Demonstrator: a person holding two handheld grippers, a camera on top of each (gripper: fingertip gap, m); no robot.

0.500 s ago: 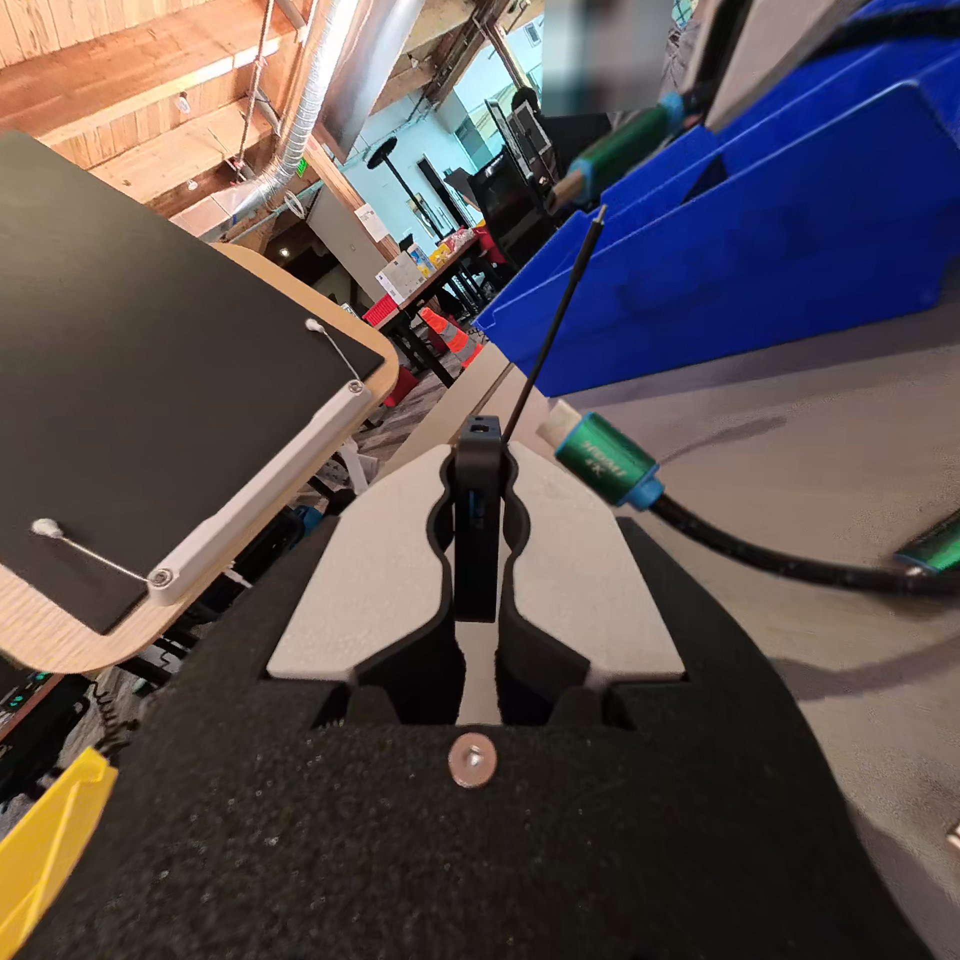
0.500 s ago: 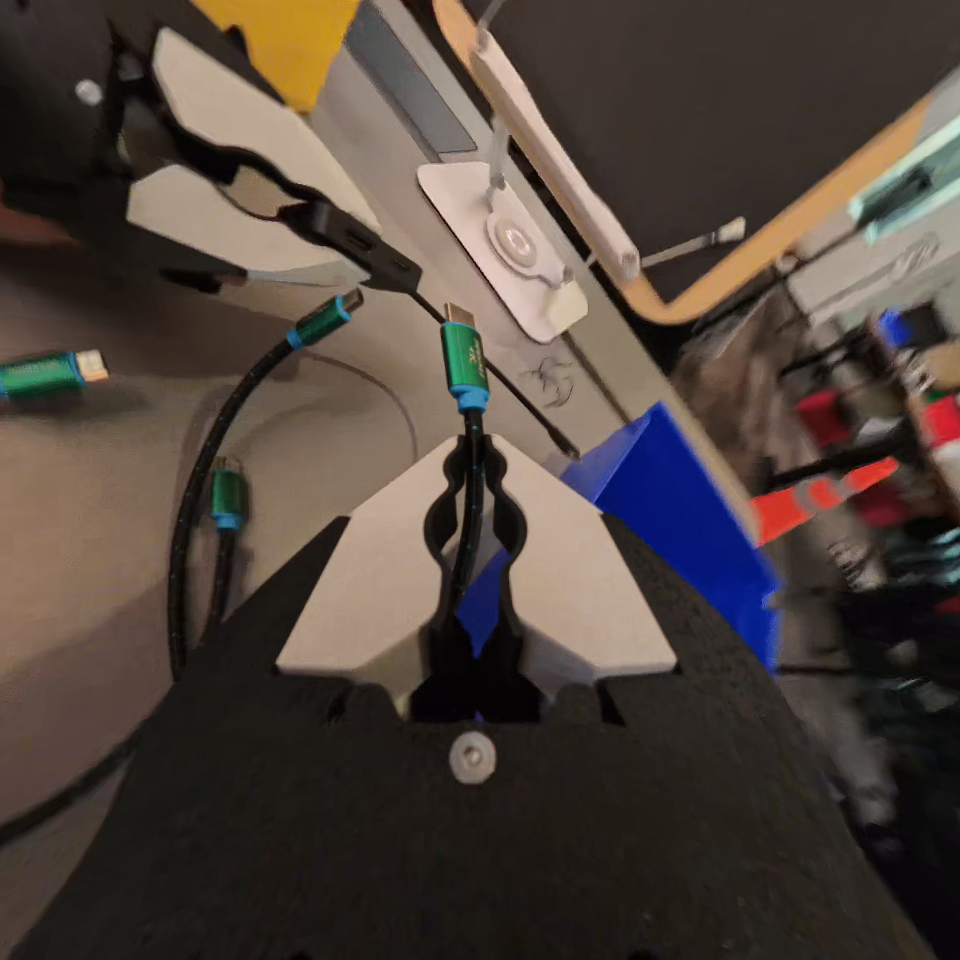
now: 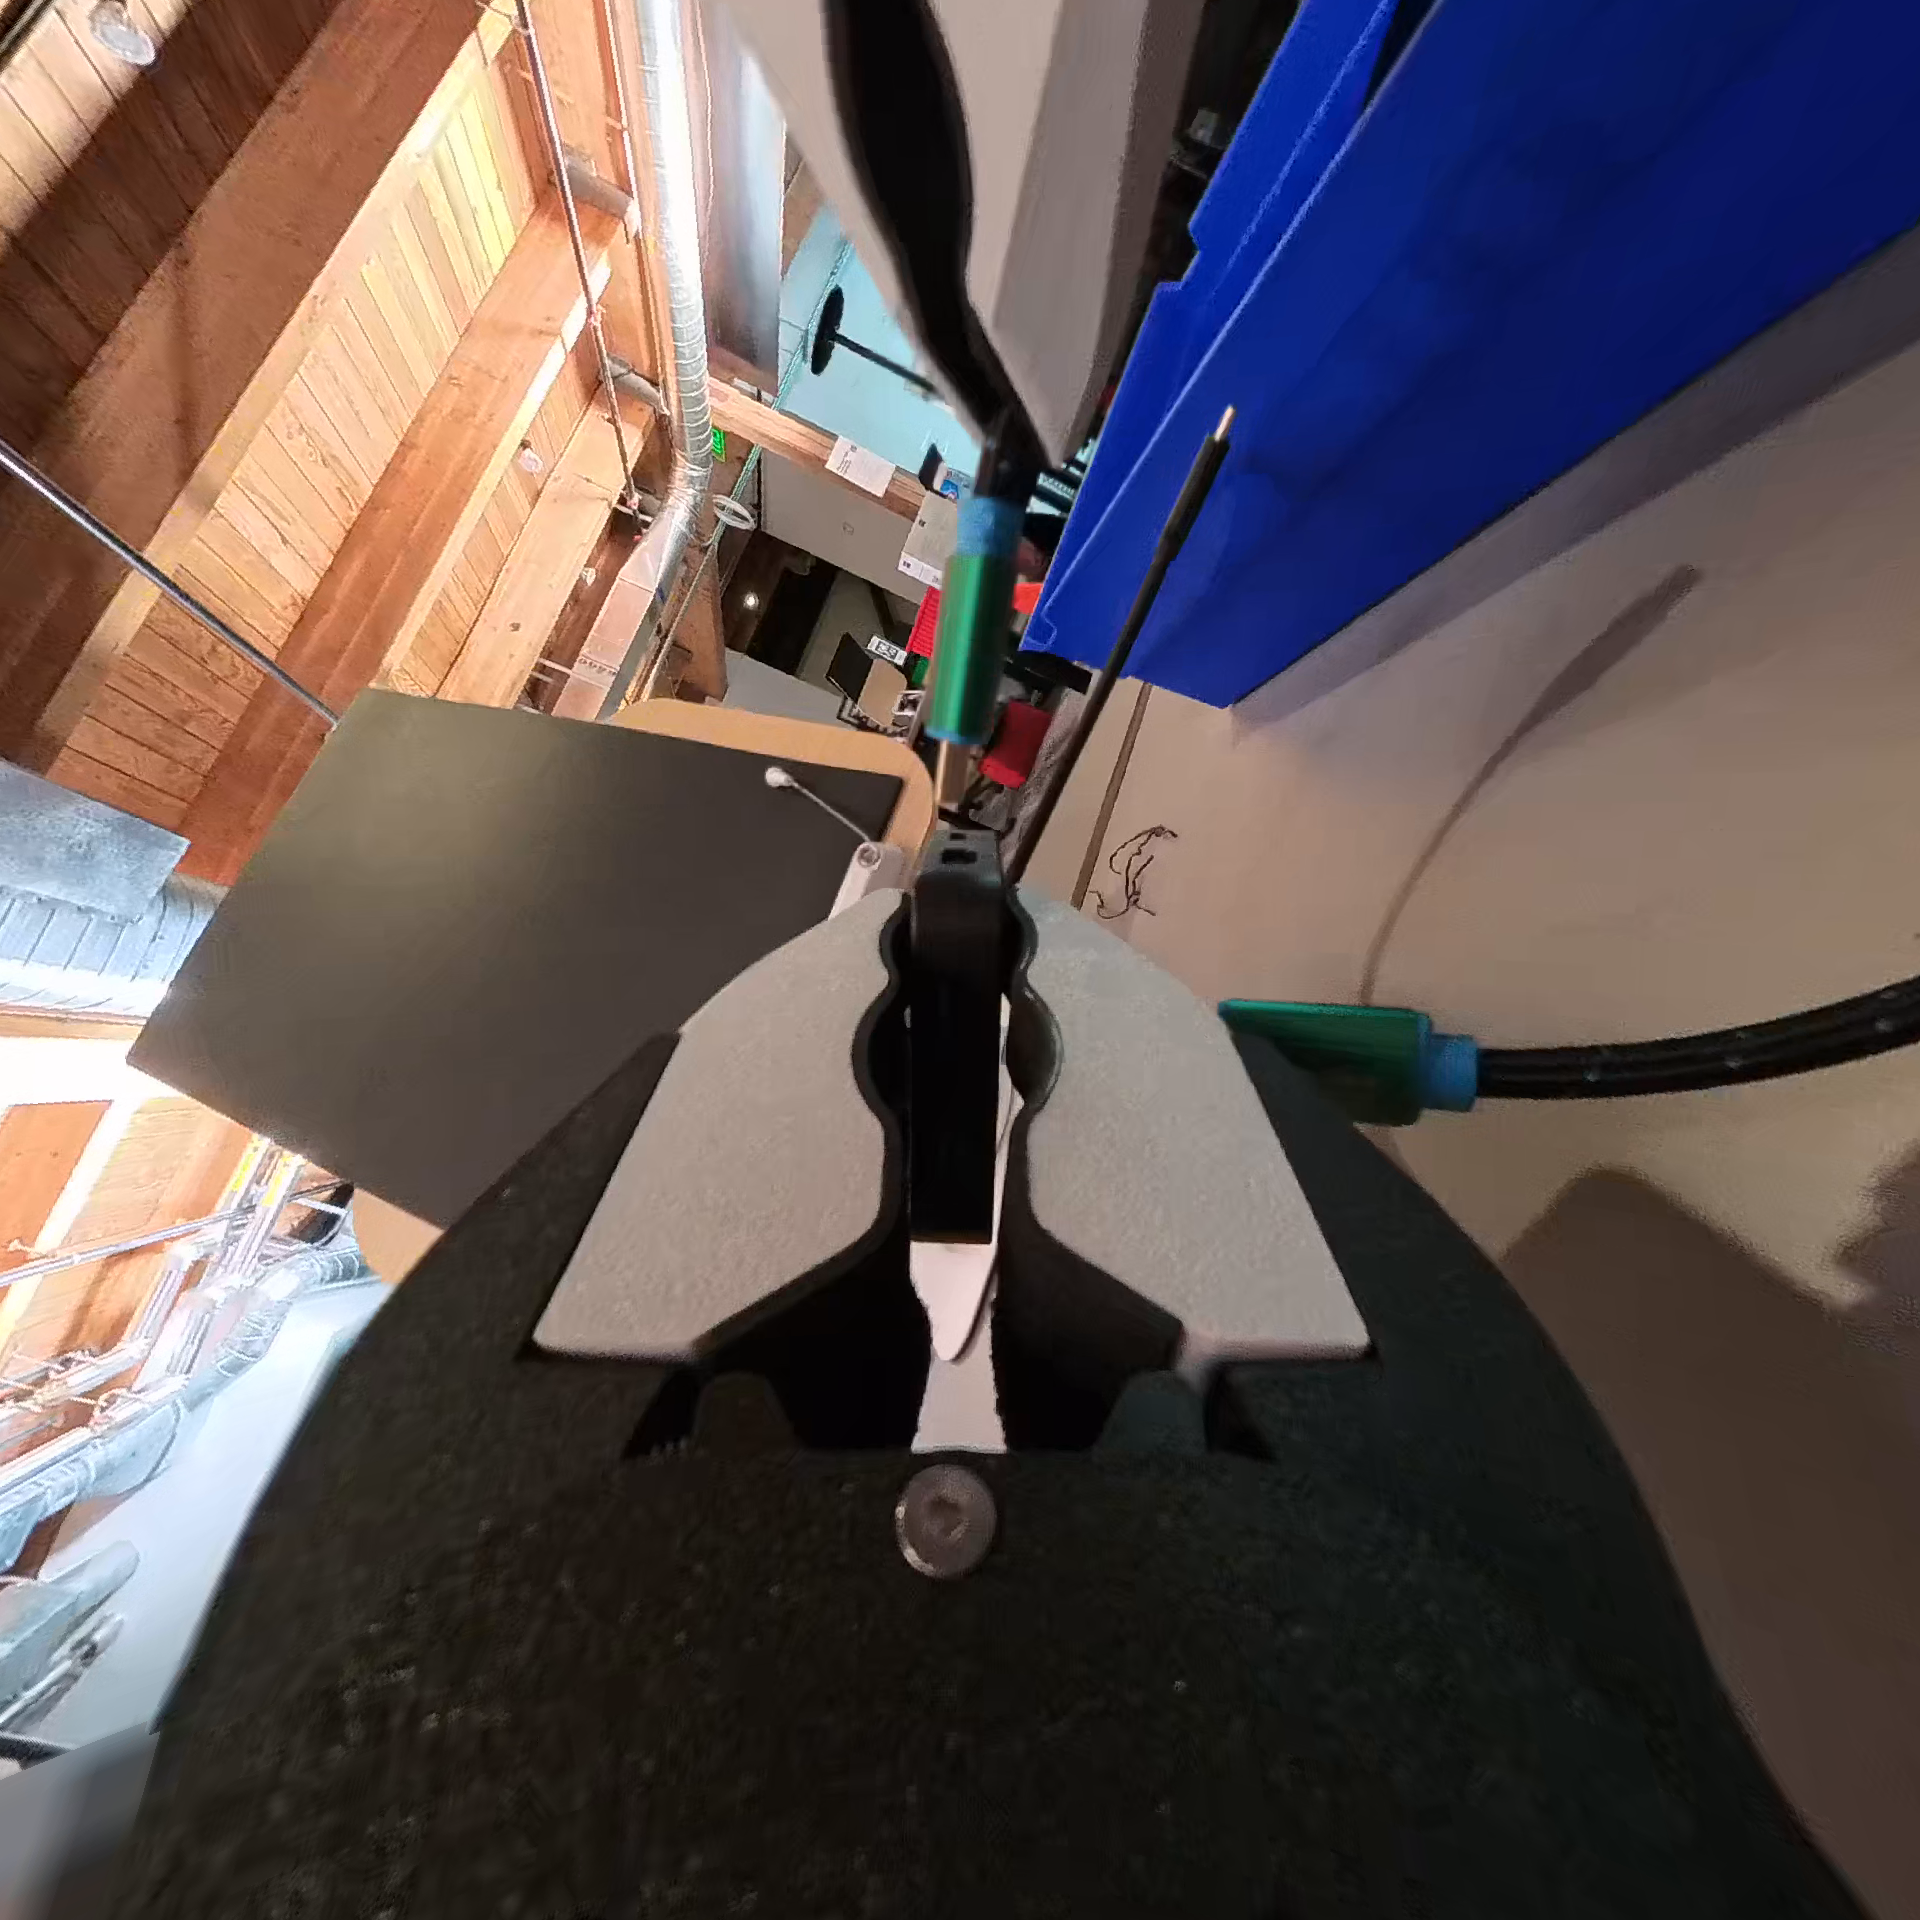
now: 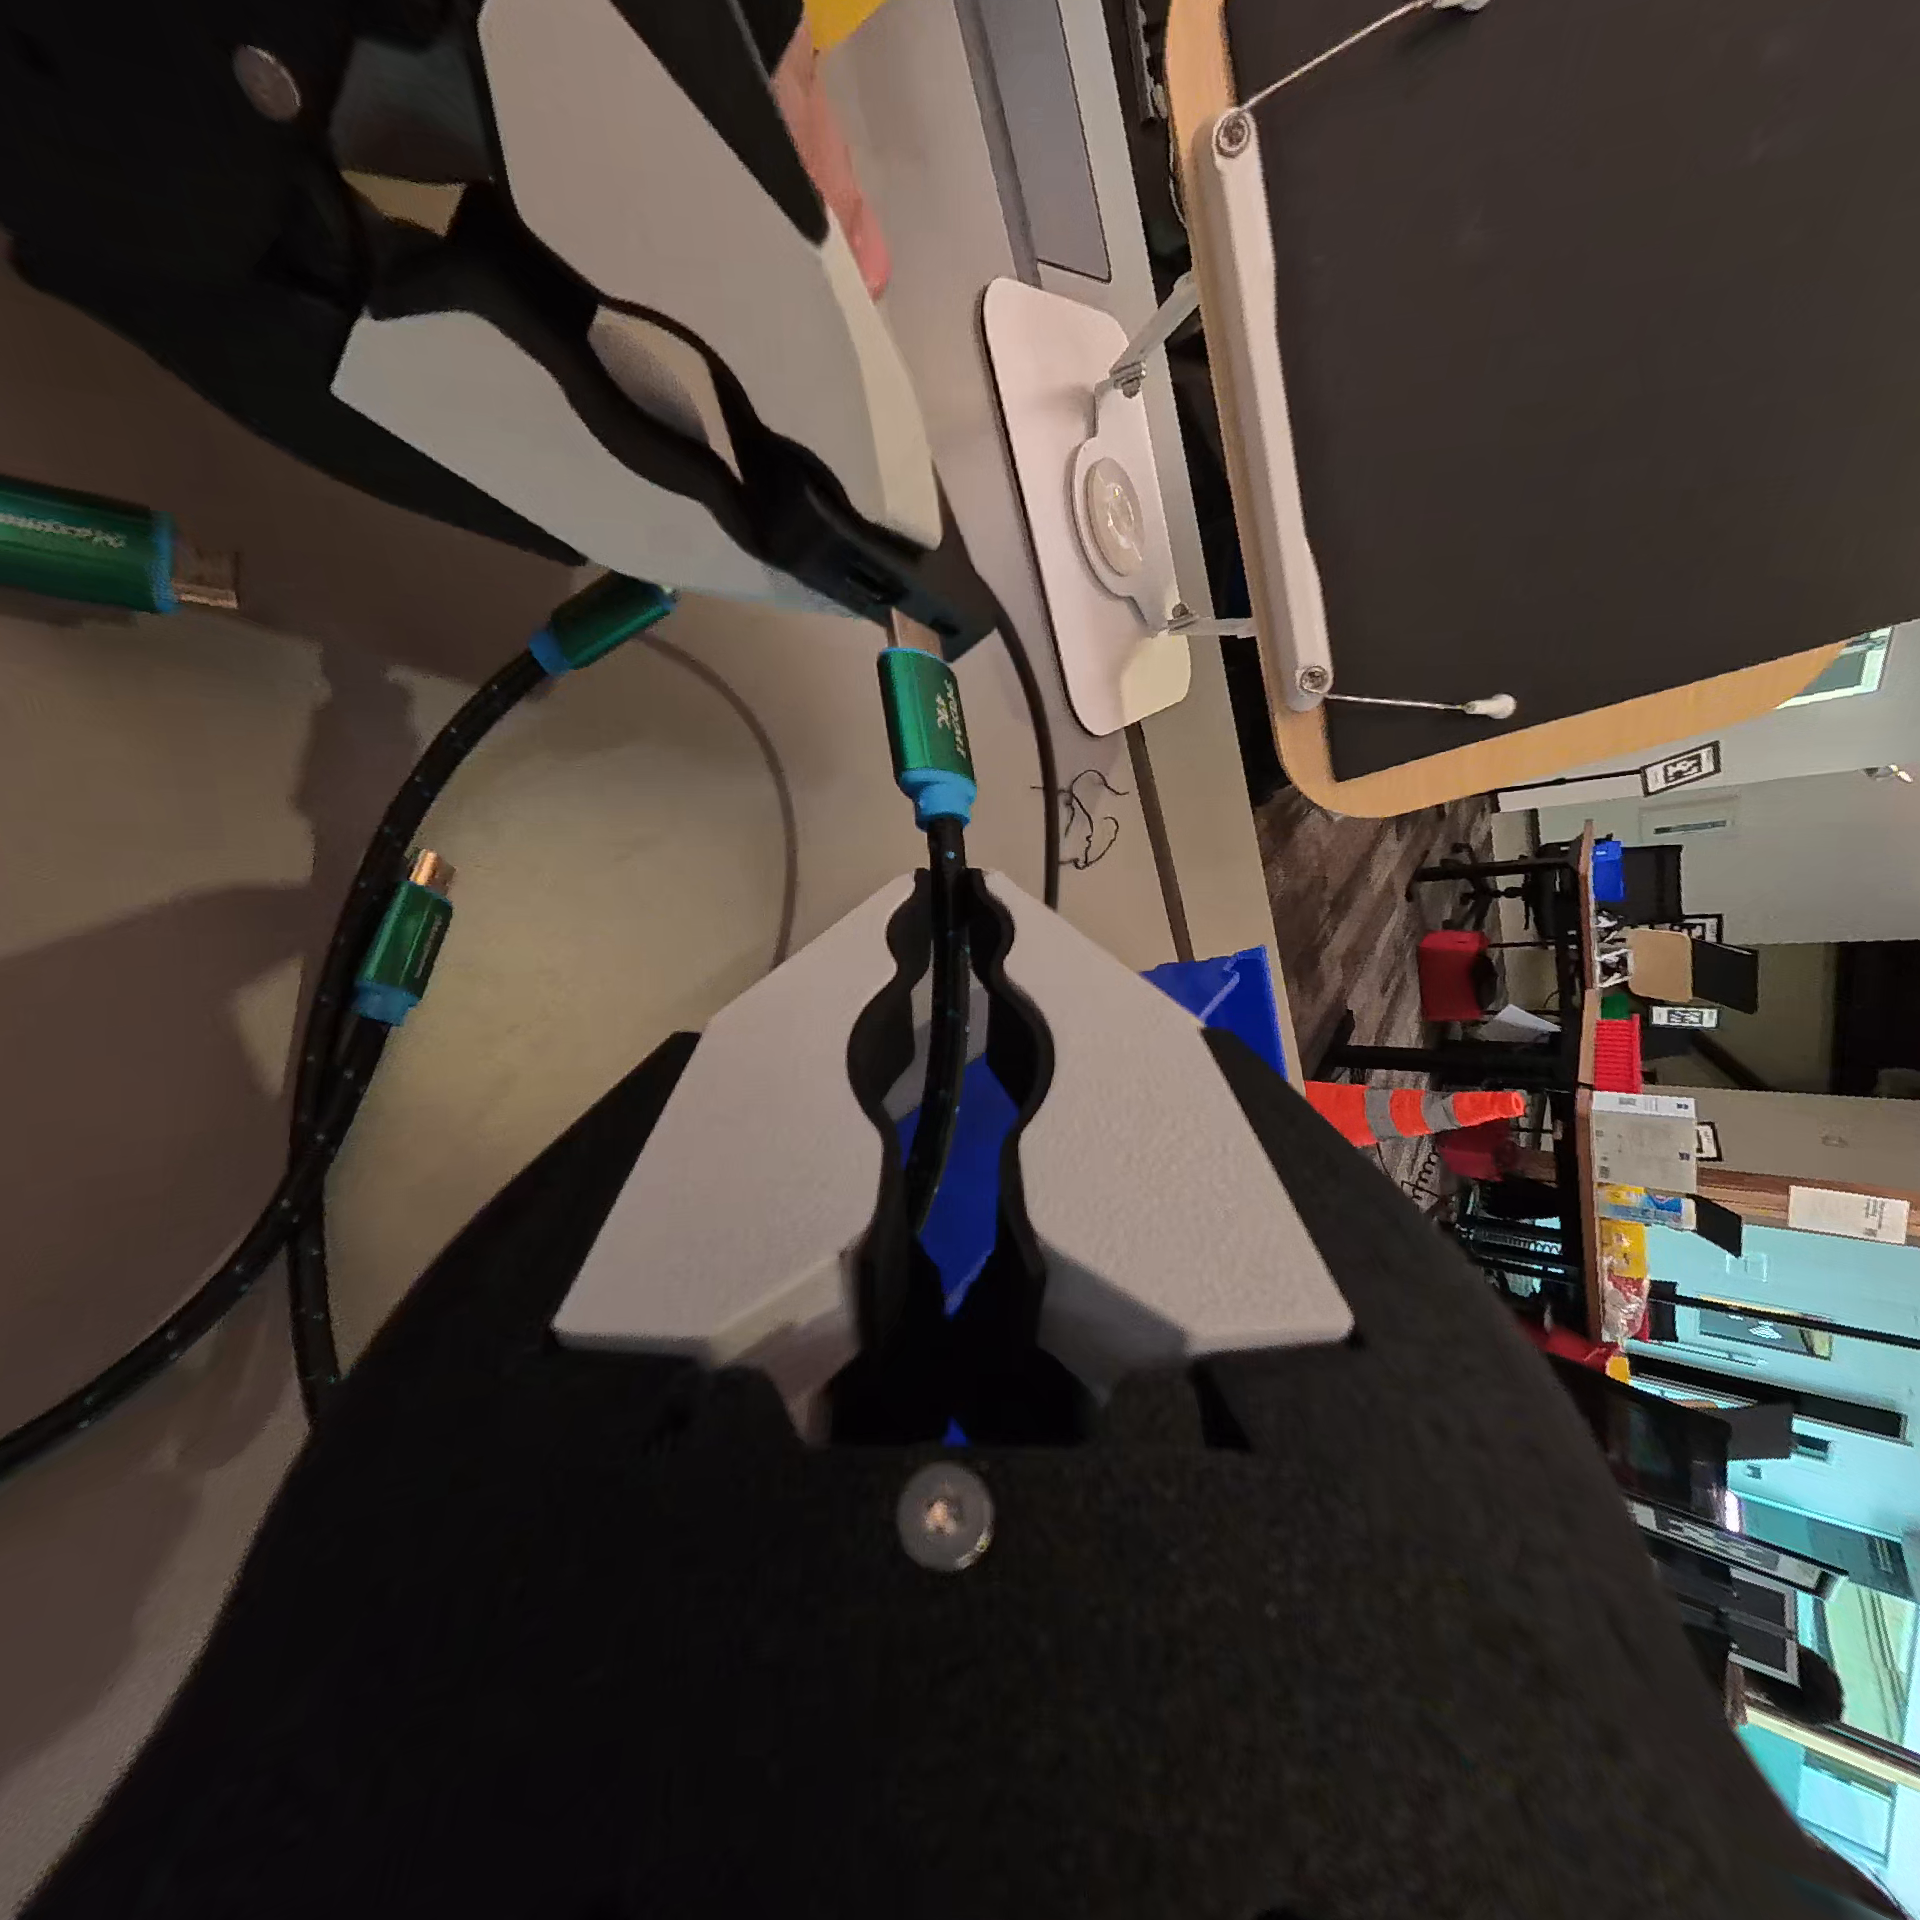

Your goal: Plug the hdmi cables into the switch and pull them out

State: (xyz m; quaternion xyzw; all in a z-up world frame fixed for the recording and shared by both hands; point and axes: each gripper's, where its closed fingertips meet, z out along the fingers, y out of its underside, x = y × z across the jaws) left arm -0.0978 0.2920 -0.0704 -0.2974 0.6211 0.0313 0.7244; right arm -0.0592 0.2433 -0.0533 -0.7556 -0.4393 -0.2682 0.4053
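My left gripper (image 3: 958, 914) is shut on the small black HDMI switch (image 3: 951, 1049), and a thin black lead (image 3: 1122, 644) runs off the switch. My right gripper (image 4: 951, 888) is shut on a black braided cable (image 4: 943, 1049) just behind its green plug (image 4: 928, 727). The plug points at the switch (image 4: 831, 540) and its tip meets the port edge. In the left wrist view the plug (image 3: 961, 644) hangs under the right gripper (image 3: 997, 436) with its metal tip at the port mouth. How far in it sits is hidden.
Three more green plugs lie on the grey table (image 4: 623, 883): far left (image 4: 83, 551), beside the left gripper (image 4: 592, 629), and lower left (image 4: 405, 935). One shows in the left wrist view (image 3: 1340, 1049). Blue bins (image 3: 1455, 312), a black board (image 4: 1558, 364) and a white stand base (image 4: 1112, 499) stand nearby. Some 7 cm of space lies between my two pairs of fingers.
The two grippers have come together. The green plug has moved from well clear of the switch up to its port. Both grippers stay shut.
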